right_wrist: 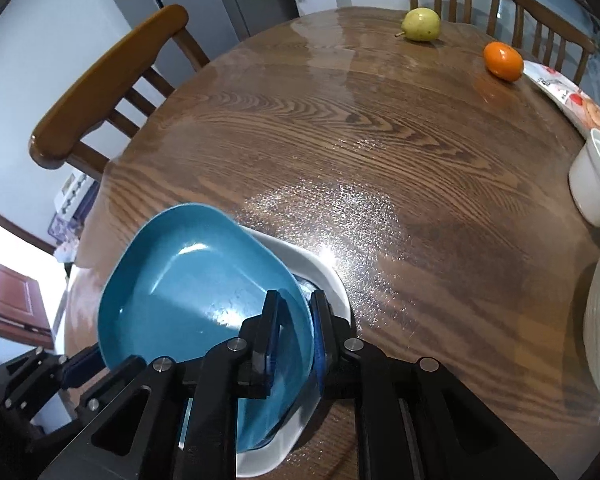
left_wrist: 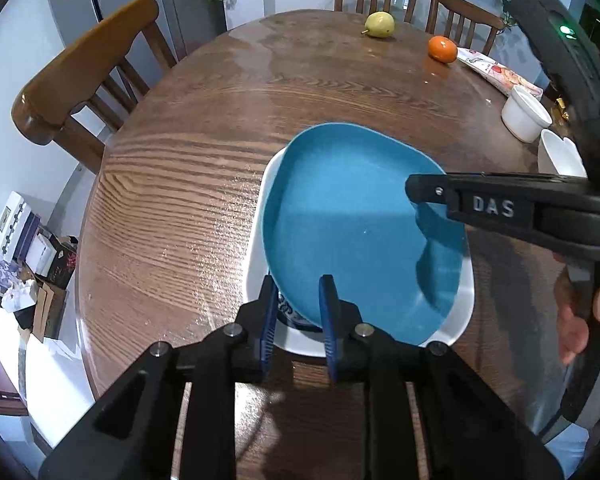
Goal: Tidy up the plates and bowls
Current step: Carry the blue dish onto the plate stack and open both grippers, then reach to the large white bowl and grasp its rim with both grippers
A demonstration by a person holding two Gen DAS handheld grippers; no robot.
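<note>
Wooden desk (left_wrist: 188, 200): blue plate (left_wrist: 340, 220) rests on the white plate (left_wrist: 458, 320). Left gripper (left_wrist: 300, 312) and right gripper (right_wrist: 294, 332) fingers straddle its rim, slightly parted; withdraw evenly, without nudging it.

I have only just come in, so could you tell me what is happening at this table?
A person holds a gripper in each hand at a round wooden table. The left gripper and the right gripper each straddle the rim of a teal blue plate, which sits on a white plate with a blue-patterned dish between. Two white bowls, a pear and an orange remain untouched.
</note>
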